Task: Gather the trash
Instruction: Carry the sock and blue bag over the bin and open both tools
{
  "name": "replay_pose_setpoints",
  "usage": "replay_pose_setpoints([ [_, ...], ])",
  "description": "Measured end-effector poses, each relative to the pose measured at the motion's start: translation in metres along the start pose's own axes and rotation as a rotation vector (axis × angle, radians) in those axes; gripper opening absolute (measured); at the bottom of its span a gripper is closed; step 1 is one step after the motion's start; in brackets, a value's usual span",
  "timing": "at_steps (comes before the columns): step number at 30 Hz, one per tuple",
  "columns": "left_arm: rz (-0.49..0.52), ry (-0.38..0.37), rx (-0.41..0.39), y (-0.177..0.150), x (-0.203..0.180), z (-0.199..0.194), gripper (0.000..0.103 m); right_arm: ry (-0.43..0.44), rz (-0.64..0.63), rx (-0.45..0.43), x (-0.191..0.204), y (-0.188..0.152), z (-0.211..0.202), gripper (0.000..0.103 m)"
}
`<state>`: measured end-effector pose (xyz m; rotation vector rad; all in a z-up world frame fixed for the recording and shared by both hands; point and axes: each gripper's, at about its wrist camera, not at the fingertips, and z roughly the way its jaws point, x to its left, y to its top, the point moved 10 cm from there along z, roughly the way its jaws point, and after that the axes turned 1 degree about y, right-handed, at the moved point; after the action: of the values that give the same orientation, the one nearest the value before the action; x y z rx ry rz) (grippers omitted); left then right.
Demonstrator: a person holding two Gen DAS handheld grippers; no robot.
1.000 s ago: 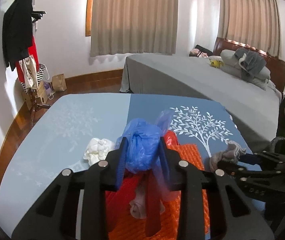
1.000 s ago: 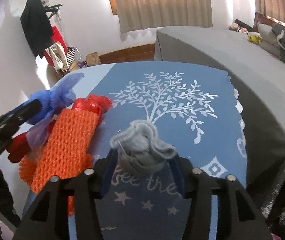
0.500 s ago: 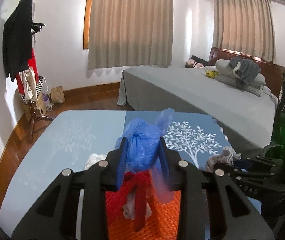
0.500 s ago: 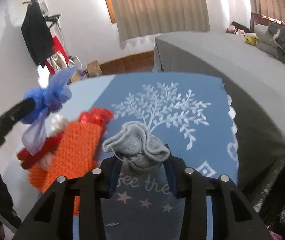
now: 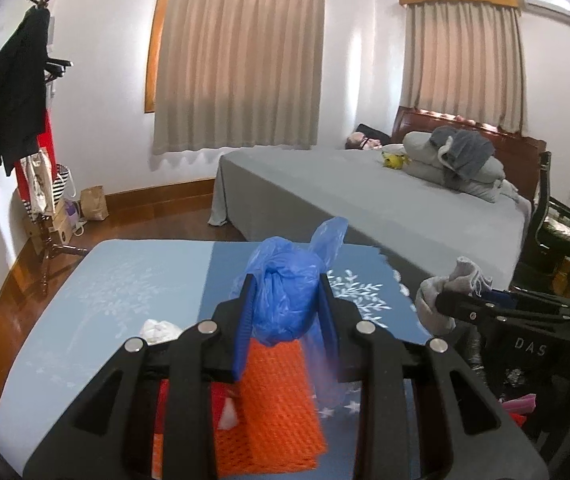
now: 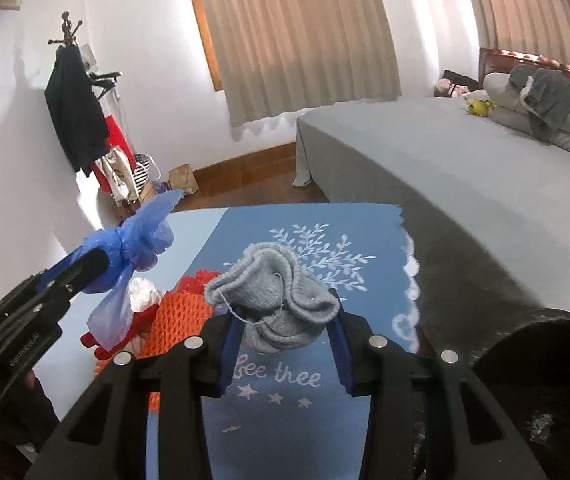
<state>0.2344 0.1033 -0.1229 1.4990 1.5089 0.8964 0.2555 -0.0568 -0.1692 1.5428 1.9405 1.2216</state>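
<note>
My left gripper [image 5: 287, 304] is shut on a knotted blue plastic bag [image 5: 285, 300] and holds it above the blue tablecloth [image 5: 125, 280]. It also shows in the right wrist view [image 6: 133, 248]. My right gripper [image 6: 281, 320] is shut on a crumpled grey knit cloth [image 6: 277, 304], lifted off the table; the cloth also shows at the right of the left wrist view [image 5: 441, 292]. On the table lie an orange foam net [image 5: 277, 400], a red item [image 6: 133, 328] and a white crumpled wad [image 5: 157, 328].
A black trash bag's rim [image 6: 545, 344] sits at the lower right beside the table. A grey bed [image 5: 365, 192] stands beyond the table. A coat rack [image 5: 33, 120] with clothes and bags stands at the left wall.
Both grippers have risen and tilted upward with their loads; the table has dropped lower in both views. The blue bag and grey cloth stay gripped.
</note>
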Motion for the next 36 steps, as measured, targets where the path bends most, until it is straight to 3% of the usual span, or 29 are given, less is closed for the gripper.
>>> replay_pose_setpoints([
  [11,0.031,-0.093,-0.006,-0.004,-0.050,-0.018,0.029,-0.066,0.026,-0.038,-0.032,-0.004,-0.049,0.040],
  [23,0.093,-0.243,0.014,-0.014,-0.135,-0.023,0.029,-0.196,0.092,-0.062,-0.097,-0.021,-0.105,0.040],
  [36,0.172,-0.393,0.091,-0.050,-0.225,-0.015,0.029,-0.339,0.191,-0.058,-0.168,-0.056,-0.157,0.040],
])
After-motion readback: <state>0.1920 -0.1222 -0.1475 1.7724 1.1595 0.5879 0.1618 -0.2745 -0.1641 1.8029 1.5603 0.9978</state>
